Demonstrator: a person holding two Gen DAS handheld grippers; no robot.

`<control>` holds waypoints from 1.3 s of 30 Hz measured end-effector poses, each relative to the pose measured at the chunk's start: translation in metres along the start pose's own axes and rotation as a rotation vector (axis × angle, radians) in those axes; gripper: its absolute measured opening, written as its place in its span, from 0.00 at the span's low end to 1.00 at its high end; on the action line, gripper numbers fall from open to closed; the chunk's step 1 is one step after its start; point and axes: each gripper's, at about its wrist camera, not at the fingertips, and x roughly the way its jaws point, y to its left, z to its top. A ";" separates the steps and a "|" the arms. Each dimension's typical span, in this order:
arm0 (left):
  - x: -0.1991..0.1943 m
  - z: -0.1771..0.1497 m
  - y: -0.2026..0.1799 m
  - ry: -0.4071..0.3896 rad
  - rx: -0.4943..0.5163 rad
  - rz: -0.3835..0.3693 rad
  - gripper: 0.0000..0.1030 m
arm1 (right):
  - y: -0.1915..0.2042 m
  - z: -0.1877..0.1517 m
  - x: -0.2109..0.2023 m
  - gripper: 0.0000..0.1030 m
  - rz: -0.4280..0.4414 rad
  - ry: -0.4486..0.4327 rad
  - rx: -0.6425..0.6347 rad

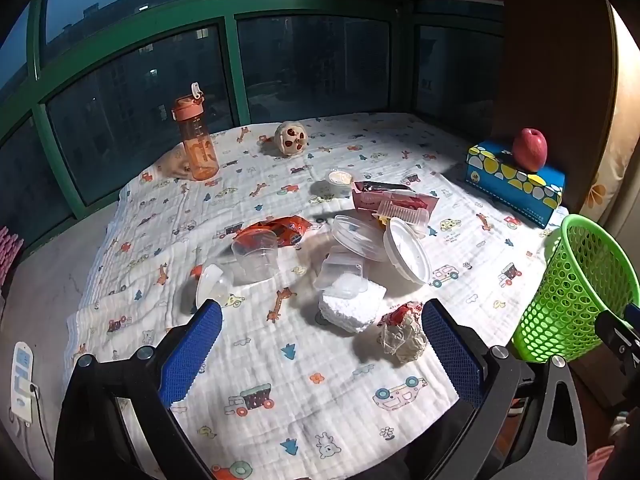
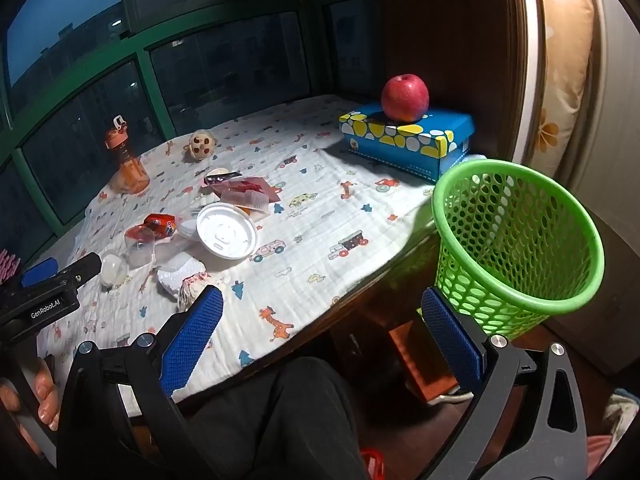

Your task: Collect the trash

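Both the left gripper (image 1: 322,344) and right gripper (image 2: 322,340) are hovering with fingers spread wide and empty as the crumpled wrapper (image 1: 402,334), apparently light and crushable, is lying on the counter (image 1: 280,400) beside the green basket (image 1: 576,292), graspable across its bulk.

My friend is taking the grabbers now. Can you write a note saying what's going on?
Left gripper: open, empty, above the cloth near the crumpled wrapper.
Right gripper: open, empty, at the table edge beside the green basket.
Trash in a pile mid-table: clear cup, white lid, foam block, red snack bag.
Done: nothing shows in the basket.
Left: all of it. Leave the apple, tissue box and orange bottle.
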 end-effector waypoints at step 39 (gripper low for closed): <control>0.007 0.001 -0.010 0.017 0.022 -0.045 0.94 | -0.005 -0.001 0.004 0.95 -0.015 0.002 0.004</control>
